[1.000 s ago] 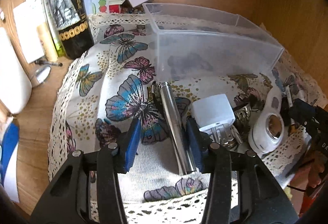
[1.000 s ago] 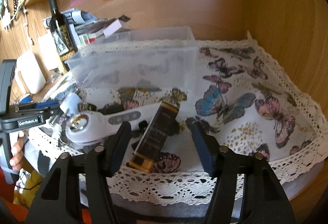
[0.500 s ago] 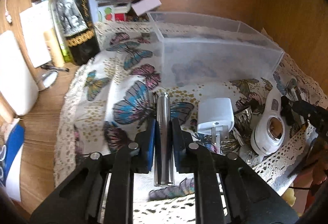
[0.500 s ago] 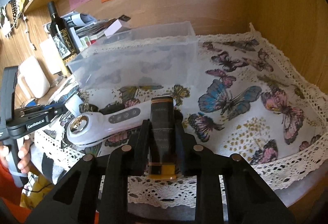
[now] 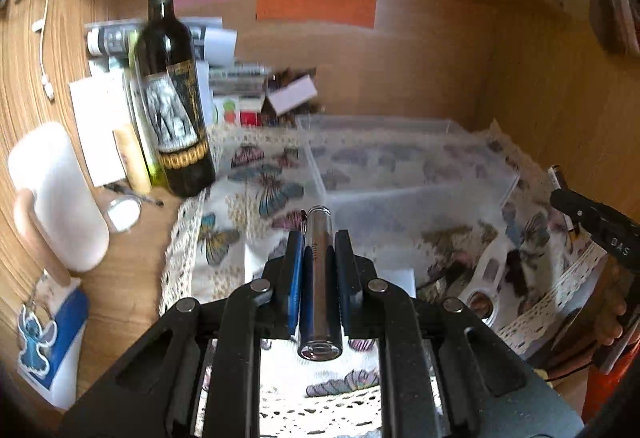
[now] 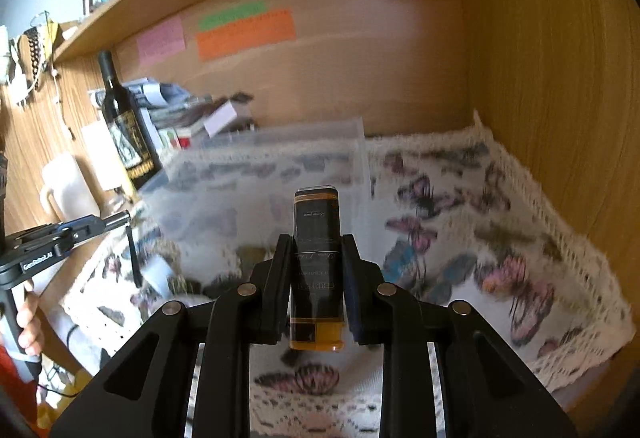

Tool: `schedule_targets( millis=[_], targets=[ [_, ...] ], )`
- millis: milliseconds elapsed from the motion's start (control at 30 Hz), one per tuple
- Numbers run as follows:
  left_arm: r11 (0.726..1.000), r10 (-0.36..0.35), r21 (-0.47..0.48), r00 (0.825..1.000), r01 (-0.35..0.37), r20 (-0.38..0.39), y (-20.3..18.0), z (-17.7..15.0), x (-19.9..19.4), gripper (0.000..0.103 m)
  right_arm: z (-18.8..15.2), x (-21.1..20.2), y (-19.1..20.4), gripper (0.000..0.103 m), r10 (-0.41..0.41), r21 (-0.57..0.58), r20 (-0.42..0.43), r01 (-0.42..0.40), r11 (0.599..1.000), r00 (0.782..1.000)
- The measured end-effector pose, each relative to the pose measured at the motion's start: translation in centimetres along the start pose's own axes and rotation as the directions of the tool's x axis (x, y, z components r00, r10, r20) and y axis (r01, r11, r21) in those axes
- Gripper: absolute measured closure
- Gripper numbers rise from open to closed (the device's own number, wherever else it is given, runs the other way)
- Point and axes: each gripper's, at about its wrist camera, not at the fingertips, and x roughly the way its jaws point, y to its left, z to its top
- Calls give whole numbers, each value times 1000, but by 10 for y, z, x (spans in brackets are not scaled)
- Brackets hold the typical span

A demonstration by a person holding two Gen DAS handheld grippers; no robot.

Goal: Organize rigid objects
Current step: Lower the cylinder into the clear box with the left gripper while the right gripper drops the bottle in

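Note:
My left gripper (image 5: pixel 318 254) is shut on a silver metal tube (image 5: pixel 319 278) and holds it lifted above the butterfly cloth (image 5: pixel 256 197), pointing at the clear plastic bin (image 5: pixel 400 173). My right gripper (image 6: pixel 316 258) is shut on a dark flat bottle with an amber base (image 6: pixel 317 270), held in the air in front of the same bin (image 6: pixel 280 173). A white handheld device (image 5: pixel 484 278) and a white plug adapter (image 5: pixel 400 276) lie on the cloth at the right in the left wrist view.
A wine bottle (image 5: pixel 172 85) stands left of the bin, with papers and boxes (image 5: pixel 240 77) behind it. A white mug (image 5: pixel 56 197) stands on the wooden desk at the left. Wooden walls (image 6: pixel 552 77) close the back and right. The right gripper shows at the right edge of the left wrist view (image 5: pixel 600 222).
Both grippers closed on their objects, then lifted them off the cloth and tilted up toward the bin.

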Motion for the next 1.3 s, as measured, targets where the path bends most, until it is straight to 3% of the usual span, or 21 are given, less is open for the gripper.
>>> schedule_targets(
  millis=[300, 567, 733, 900, 1167, 1233, 1300],
  targets=[
    [1000, -21, 7, 994, 20, 111, -2, 43, -14, 88, 43, 4, 14, 82, 23, -64, 83, -18, 998, 996],
    [999, -44, 14, 991, 42, 130, -10, 80, 10, 88, 77, 30, 24, 82, 62, -88, 82, -55, 995, 995],
    [998, -50, 32, 994, 47, 97, -20, 96, 41, 88, 88, 56, 29, 82, 77, -102, 39, -72, 992, 996],
    [996, -79, 30, 997, 79, -11, -26, 95, 87, 88, 86, 88, 32, 82, 71, -119, -35, -75, 990, 997],
    [993, -109, 23, 977, 115, -183, -29, 80, 148, 88, 69, 138, 28, 82, 41, -145, -167, -65, 987, 985],
    [992, -110, 33, 972, 120, -207, -32, 75, 156, 88, 64, 147, 28, 82, 39, -149, -196, -70, 986, 980],
    [993, -79, 75, 979, 95, -188, -39, 72, 157, 88, 62, 154, 29, 82, 35, -159, -218, -71, 985, 975]
  ],
)
